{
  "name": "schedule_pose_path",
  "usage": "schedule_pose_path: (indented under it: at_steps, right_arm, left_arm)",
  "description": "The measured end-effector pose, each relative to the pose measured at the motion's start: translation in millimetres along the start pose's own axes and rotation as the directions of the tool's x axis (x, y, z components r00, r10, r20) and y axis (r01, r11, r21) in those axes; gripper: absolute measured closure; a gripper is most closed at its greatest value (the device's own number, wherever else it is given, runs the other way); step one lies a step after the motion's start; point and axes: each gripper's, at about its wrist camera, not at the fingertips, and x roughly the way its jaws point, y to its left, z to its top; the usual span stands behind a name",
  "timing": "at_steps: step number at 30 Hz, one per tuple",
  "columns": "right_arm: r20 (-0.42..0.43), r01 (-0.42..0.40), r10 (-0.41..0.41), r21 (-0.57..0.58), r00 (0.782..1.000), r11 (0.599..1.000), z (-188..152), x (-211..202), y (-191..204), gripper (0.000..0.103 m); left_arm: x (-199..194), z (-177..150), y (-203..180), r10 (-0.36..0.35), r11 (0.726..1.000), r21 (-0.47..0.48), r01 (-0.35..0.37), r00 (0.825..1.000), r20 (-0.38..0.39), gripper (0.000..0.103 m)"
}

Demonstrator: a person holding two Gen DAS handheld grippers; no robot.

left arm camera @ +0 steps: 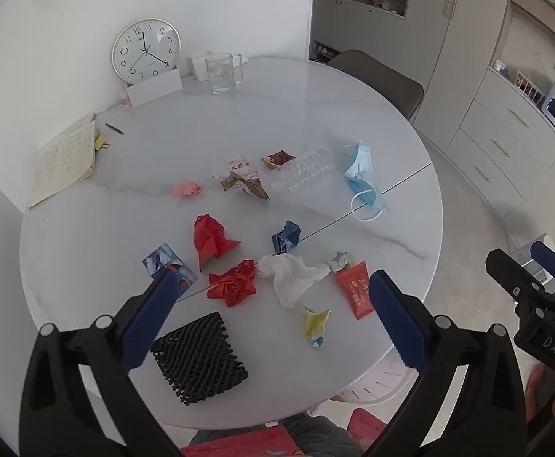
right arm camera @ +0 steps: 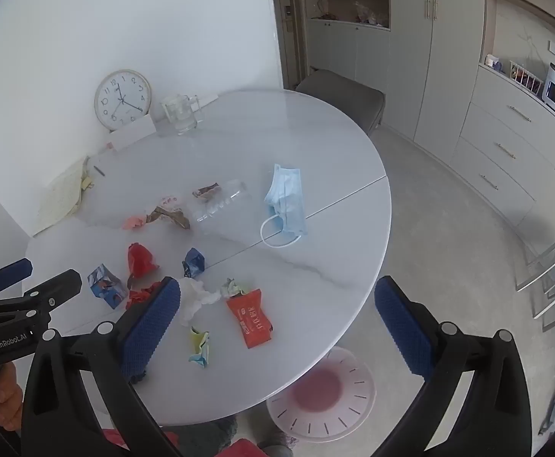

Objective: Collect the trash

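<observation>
Hovering over the worktop (left arm camera: 87,236) with both sets of jaws wide and empty, we see the trash scattered across it: red wrapper (right arm camera: 250,318), white tissue (left arm camera: 290,276), face mask (left arm camera: 363,179) and more. The pink bin (right arm camera: 321,392) sits on the floor below the edge. Light scraps could slide off if nudged.

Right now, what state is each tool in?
Left tool: open, holding nothing, above the table.
Right tool: open, holding nothing.
</observation>
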Motion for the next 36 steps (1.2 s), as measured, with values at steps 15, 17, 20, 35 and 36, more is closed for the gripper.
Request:
schedule_pose_path:
  at_steps: [15,17,20,35,36]
  right_arm:
    - [-0.012,0.008,-0.008,-0.013,1.0,1.0,5.8,4.3,13.4,0.002]
    - [-0.011,0.009,-0.009,-0.015,1.0,1.0,5.2,4.3,14.8,0.002]
    - [-0.015,0.011,-0.012,-0.019,1.0,1.0,6.0,3.8,16.1,0.002]
    - [-0.029,0.017,-0.018,-0.02,0.999,1.0,6.4,8.9,18.6,0.002]
    - [-0.03,0.018,-0.019,-0.021,0.999,1.0,7.2,9.5,19.2,0.002]
  left_arm:
    - [13.7,6.0,6.0,-0.01,1.0,0.02,0.01,1.0,-0.017,0.008]
    - [14.5,6.2,6.2,-0.009,1.0,0.022,0.01,1.0,-0.017,0.008]
    - [14.9,6.2,6.2,-0.012,1.0,0.023,0.013,1.0,-0.02,0.008]
    - [17.7,4.1,7.3,-0.015,0.999,0.035,0.016,1.0,-0.028,0.008]
    - [17.8,3.9,7.0,-0.014,0.999,0.035,0.015,1.0,-0.027,0.008]
